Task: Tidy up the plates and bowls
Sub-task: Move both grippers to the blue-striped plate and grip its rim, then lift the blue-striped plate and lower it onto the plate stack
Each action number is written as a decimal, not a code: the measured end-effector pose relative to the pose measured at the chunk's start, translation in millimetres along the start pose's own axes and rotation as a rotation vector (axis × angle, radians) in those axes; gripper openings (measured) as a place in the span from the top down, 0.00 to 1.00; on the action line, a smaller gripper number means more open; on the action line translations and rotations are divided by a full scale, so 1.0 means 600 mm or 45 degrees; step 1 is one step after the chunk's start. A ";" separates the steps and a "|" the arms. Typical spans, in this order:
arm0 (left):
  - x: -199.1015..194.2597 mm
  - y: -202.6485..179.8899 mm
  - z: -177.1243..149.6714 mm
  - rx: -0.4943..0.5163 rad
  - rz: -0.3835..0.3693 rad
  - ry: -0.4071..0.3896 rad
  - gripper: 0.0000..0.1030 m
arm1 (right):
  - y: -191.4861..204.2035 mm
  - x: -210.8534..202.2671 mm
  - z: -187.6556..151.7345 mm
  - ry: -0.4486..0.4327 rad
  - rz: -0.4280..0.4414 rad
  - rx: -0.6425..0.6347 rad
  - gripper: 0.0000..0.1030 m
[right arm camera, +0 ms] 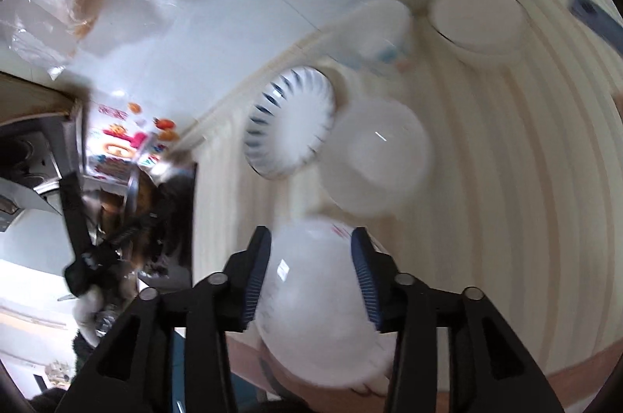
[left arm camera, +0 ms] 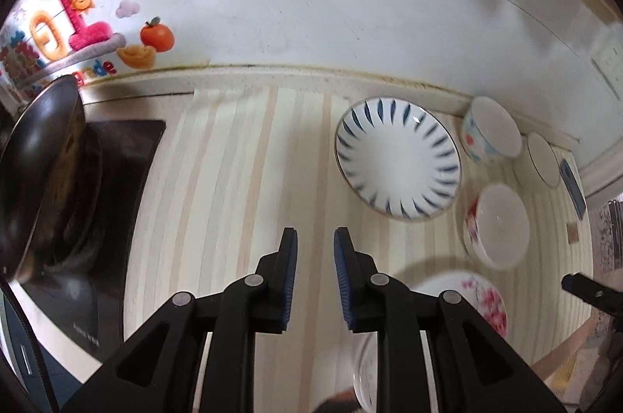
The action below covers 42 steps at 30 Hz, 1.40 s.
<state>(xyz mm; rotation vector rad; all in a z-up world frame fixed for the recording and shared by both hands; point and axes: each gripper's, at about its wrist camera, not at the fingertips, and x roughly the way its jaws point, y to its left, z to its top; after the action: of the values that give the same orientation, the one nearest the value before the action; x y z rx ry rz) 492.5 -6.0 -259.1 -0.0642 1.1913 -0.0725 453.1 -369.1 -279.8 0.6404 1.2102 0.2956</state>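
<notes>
Nearby, a wok (left arm camera: 43, 156) sits left of the striped plate (left arm camera: 397, 160).

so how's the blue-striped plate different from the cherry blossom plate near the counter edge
The blue-striped plate has dark blue dashes radiating all round its rim; the cherry blossom plate has pink flowers on one side only. The blue-striped plate sits near the back wall, fully in view, while the cherry blossom plate lies at the front edge, partly hidden behind the left gripper. Both are round, white and flat on the striped counter.
</notes>
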 end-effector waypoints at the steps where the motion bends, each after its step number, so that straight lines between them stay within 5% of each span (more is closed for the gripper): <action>1: 0.010 0.004 0.011 -0.008 -0.004 0.010 0.80 | 0.016 0.011 0.017 -0.003 -0.006 -0.007 0.54; 8: 0.121 0.007 0.090 -0.076 -0.108 0.140 0.80 | 0.086 0.143 0.145 0.054 -0.165 -0.034 0.54; 17: 0.264 -0.024 0.148 0.027 -0.109 0.296 0.81 | 0.030 0.290 0.224 0.231 -0.415 0.025 0.55; 22: 0.312 -0.049 0.155 0.088 -0.128 0.335 0.81 | 0.012 0.325 0.232 0.265 -0.441 0.009 0.77; 24: 0.316 -0.060 0.157 0.115 -0.132 0.317 0.80 | 0.011 0.336 0.230 0.272 -0.442 -0.016 0.86; 34: 0.293 -0.072 0.151 0.149 -0.070 0.239 0.81 | 0.017 0.347 0.216 0.250 -0.435 -0.081 0.87; 42: 0.214 -0.050 0.126 0.106 -0.077 0.179 0.81 | 0.056 0.308 0.205 0.260 -0.396 -0.147 0.87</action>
<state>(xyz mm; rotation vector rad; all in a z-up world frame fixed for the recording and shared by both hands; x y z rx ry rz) 609.5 -46.7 -347.3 -0.0221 1.3251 -0.1820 635.3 -280.3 -376.5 0.3199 1.4561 0.1695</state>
